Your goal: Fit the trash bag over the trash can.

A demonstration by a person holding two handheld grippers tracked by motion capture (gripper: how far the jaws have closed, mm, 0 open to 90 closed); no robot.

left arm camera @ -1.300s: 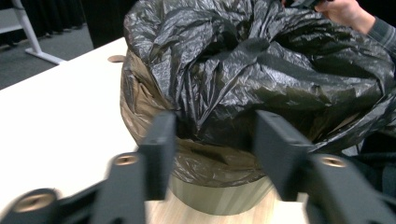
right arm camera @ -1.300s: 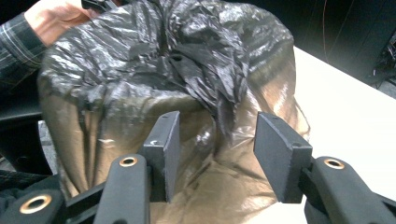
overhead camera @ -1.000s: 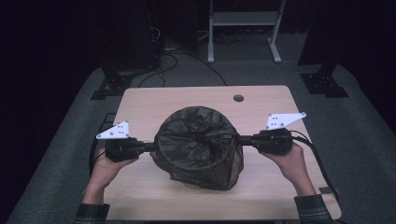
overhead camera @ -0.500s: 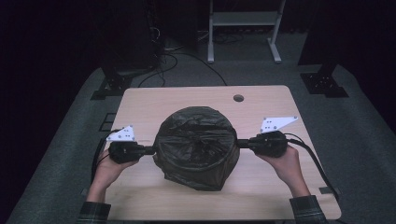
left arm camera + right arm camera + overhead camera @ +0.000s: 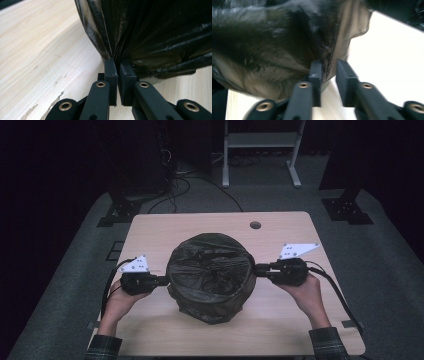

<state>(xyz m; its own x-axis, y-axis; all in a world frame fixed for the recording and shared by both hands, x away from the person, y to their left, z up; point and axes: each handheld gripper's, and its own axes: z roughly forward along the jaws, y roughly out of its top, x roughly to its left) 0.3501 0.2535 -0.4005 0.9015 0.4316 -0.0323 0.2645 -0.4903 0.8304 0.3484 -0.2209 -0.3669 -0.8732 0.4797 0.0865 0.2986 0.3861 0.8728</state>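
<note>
A big black plastic bag (image 5: 210, 277) is sitting in the middle of the wooden table (image 5: 300, 330), puffed up and round over something inside it. A person is holding a gripper in each hand, one on each side of the bag. The left gripper (image 5: 161, 281) is touching the bag's left side. In the left gripper view, its two black jaws are almost pressed together and are pinching a fold of the bag (image 5: 150, 37) between them, just above the table (image 5: 37, 50). The right gripper (image 5: 260, 270) is touching the bag's right side. In the right gripper view, which is a bit blurry, its jaws have just been opening, and they are standing a little apart with the thin edge of the bag (image 5: 287, 45) hanging in the gap between them. The plastic is lying against one jaw, and the other jaw is not touching it.
</note>
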